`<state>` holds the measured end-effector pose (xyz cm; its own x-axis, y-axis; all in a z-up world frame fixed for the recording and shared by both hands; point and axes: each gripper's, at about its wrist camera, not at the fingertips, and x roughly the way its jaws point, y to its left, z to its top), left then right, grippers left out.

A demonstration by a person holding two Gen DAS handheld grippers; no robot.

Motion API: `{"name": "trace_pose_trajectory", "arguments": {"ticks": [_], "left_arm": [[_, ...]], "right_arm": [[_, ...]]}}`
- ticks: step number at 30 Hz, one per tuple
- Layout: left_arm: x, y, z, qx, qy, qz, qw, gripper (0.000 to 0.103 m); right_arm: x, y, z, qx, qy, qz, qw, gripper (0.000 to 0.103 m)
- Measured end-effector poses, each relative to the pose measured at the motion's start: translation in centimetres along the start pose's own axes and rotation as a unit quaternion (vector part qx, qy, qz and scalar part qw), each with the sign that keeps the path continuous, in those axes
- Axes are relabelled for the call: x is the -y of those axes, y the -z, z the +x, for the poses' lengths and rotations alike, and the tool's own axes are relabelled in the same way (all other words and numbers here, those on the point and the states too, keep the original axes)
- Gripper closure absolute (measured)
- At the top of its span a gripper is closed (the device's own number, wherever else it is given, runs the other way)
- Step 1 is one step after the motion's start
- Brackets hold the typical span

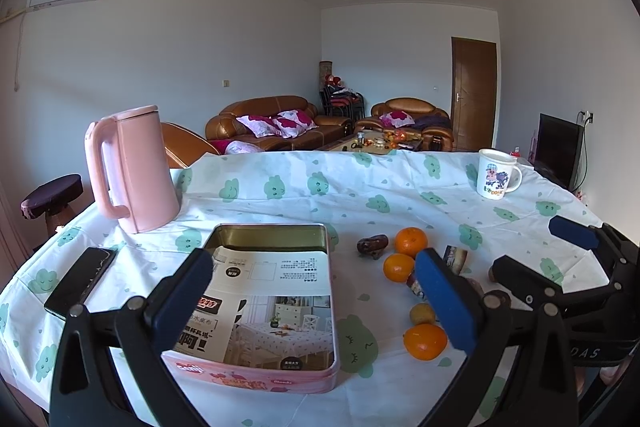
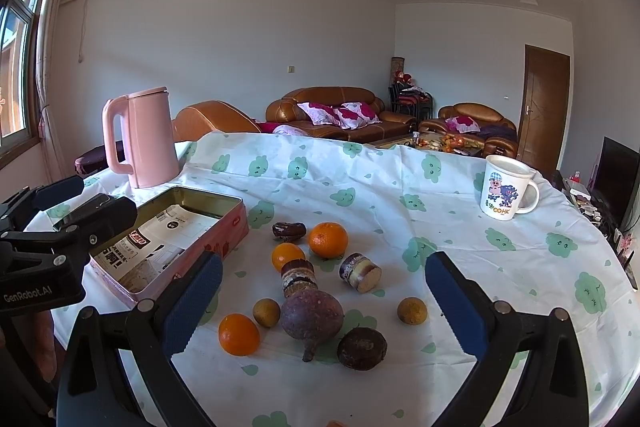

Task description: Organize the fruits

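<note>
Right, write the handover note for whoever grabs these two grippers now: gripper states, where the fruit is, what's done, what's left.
Left gripper: open, empty, hovering over the pink tin.
Right gripper: open, empty, hovering over the fruit pile.
Tin: open, on the tablecloth left of the fruit; only a printed paper sheet inside.
Fruit, all loose on the cloth: three oranges, the purple fruit, two small brown round fruits, a date, plus cut dark pieces.
Done: nothing placed yet.
Left: every fruit still needs organizing, presumably into the tin.
</note>
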<state>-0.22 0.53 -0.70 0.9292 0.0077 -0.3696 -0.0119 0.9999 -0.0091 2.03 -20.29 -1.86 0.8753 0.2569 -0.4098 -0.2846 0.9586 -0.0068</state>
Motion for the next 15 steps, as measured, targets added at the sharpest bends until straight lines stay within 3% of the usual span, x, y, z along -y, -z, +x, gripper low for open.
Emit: {"name": "trace_pose_trajectory", "arguments": {"ticks": [15], "left_arm": [[0.06, 0.04, -0.01, 0.001, 0.0, 0.002, 1.0, 0.0]], "right_arm": [[-0.13, 0.22, 0.07, -0.003, 0.0, 0.0, 1.0, 0.001]]}}
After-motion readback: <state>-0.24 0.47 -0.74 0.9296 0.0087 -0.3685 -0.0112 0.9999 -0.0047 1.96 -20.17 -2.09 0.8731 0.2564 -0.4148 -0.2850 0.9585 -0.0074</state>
